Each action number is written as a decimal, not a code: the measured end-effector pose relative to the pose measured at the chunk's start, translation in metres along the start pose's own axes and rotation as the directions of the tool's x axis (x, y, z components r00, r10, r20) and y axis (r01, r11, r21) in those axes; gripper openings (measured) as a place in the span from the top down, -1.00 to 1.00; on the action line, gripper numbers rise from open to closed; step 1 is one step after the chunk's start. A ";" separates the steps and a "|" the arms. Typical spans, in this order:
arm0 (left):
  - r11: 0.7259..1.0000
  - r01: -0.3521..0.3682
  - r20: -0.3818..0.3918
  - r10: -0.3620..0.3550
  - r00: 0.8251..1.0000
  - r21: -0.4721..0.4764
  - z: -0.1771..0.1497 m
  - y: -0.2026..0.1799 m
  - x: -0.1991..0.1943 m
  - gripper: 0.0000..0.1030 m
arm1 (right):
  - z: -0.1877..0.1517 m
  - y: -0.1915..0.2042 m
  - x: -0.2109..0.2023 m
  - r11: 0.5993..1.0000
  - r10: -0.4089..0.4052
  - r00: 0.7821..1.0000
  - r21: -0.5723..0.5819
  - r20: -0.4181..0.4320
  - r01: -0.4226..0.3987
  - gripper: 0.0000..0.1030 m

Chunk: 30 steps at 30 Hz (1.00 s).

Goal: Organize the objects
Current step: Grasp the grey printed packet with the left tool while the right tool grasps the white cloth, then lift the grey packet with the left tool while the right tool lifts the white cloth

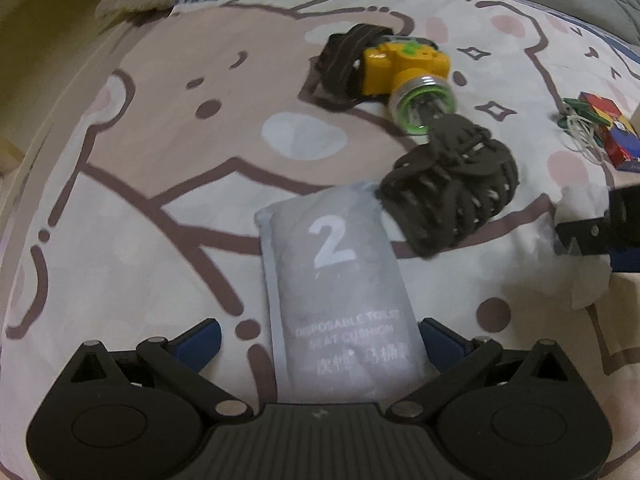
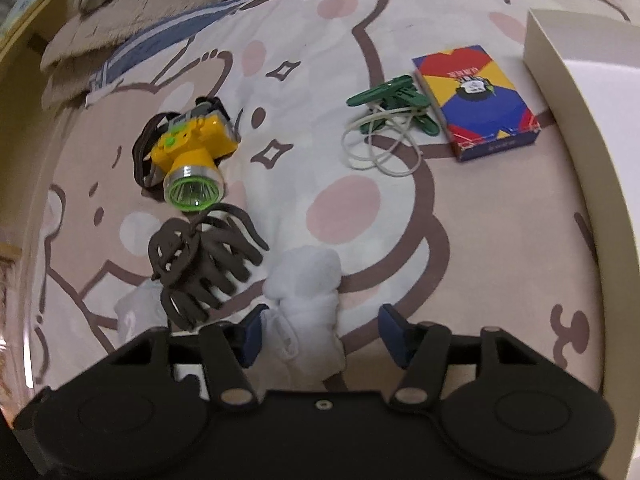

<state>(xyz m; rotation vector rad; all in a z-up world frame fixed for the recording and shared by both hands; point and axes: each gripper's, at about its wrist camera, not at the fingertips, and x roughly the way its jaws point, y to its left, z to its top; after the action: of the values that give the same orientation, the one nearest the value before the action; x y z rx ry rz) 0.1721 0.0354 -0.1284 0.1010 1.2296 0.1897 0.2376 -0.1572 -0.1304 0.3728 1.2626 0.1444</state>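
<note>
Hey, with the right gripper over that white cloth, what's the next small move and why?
Probably close the right gripper on the white cloth. The cloth lies between the fingers, touching the left one while the right one stands clear, so it looks unclamped.

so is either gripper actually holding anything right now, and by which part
Neither, as far as shows. The left gripper straddles the grey packet's near end; the right gripper straddles the white cloth, far-side pad clear of it.
</note>
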 end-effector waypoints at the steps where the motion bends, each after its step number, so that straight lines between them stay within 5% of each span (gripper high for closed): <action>1: 1.000 0.007 -0.012 -0.007 1.000 -0.018 0.000 0.003 0.001 -1.00 | -0.001 0.002 0.000 1.000 -0.004 1.000 -0.015 0.001 0.004 -0.08; 4: 0.996 0.030 -0.046 -0.034 0.998 -0.085 0.000 0.012 0.004 -0.96 | -0.004 0.009 0.001 0.997 -0.015 1.000 -0.080 0.001 0.015 0.07; 7: 0.992 0.058 -0.048 -0.063 0.997 -0.114 0.001 0.018 0.004 -0.72 | -0.007 0.014 -0.001 0.991 -0.009 1.000 -0.131 0.008 0.010 0.35; 10: 0.987 0.087 -0.026 -0.091 0.996 -0.132 0.002 0.019 0.000 -0.39 | -0.009 0.017 -0.004 0.988 -0.007 1.000 -0.152 0.022 0.010 0.42; 14: 0.987 0.094 -0.006 -0.096 0.995 -0.131 0.004 0.021 -0.002 -0.22 | -0.013 0.018 -0.009 0.983 -0.019 0.999 -0.180 0.046 0.027 0.45; 21: 0.978 0.110 0.094 -0.095 0.991 -0.175 0.006 0.033 -0.026 -0.17 | -0.019 0.018 -0.035 0.969 -0.056 0.988 -0.230 0.141 0.088 0.45; 30: 0.981 0.138 0.295 -0.092 0.951 -0.139 0.002 0.030 -0.085 -0.17 | -0.028 0.022 -0.074 0.957 -0.058 0.964 -0.262 0.258 0.127 0.45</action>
<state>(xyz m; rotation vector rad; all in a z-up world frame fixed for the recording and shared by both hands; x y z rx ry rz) 0.1440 0.0480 -0.0439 -0.0798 0.9229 0.1635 0.1910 -0.1543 -0.0627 0.0845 0.9932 0.1856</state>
